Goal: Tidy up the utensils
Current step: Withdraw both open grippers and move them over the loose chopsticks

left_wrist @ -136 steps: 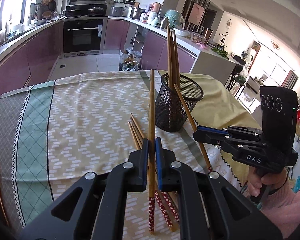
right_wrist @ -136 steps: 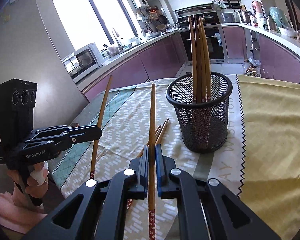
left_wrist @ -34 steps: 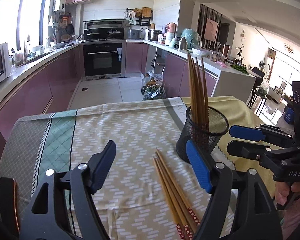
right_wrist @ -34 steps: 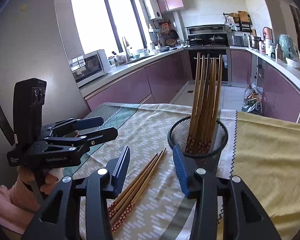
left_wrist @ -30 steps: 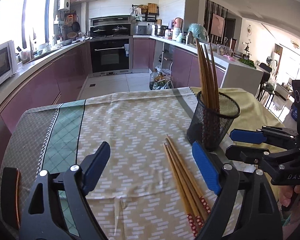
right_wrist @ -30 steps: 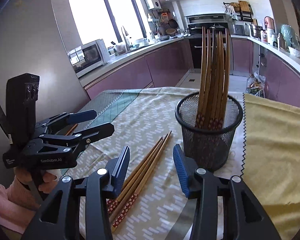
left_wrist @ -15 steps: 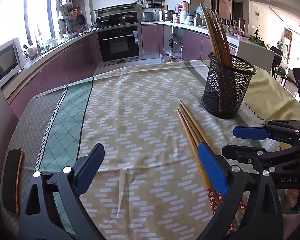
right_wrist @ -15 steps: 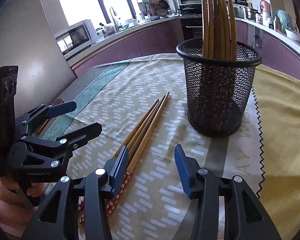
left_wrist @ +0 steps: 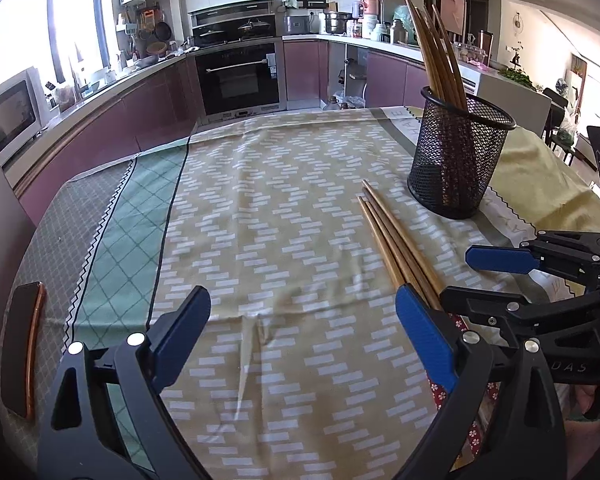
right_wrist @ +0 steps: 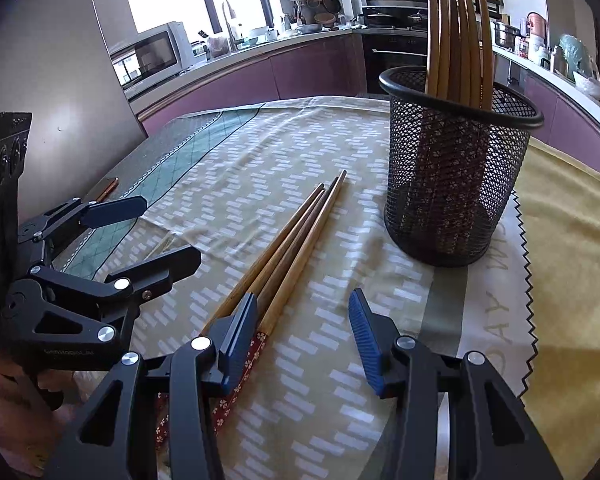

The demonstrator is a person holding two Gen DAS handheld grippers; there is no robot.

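Three wooden chopsticks (left_wrist: 396, 244) (right_wrist: 296, 248) with red flowered ends lie side by side on the patterned tablecloth. A black mesh holder (left_wrist: 456, 160) (right_wrist: 456, 168) stands beyond them with several chopsticks upright in it. My left gripper (left_wrist: 300, 316) is open wide just above the cloth; its right pad sits over the chopsticks' red ends. My right gripper (right_wrist: 300, 324) is open and empty, its left pad over the same ends. Each gripper shows in the other's view: the right gripper (left_wrist: 496, 280), the left gripper (right_wrist: 148, 232).
A phone (left_wrist: 22, 344) with a copper edge lies at the table's left edge. The yellow cloth (right_wrist: 572, 248) covers the right side. Kitchen counters and an oven (left_wrist: 238, 76) stand beyond the table. A hand (right_wrist: 16, 412) grips the left gripper's handle.
Both grippers have sunk toward the table and tilted down, coming close to the lying chopsticks. The left jaws have widened a little. The chopsticks held earlier now stand in the holder.
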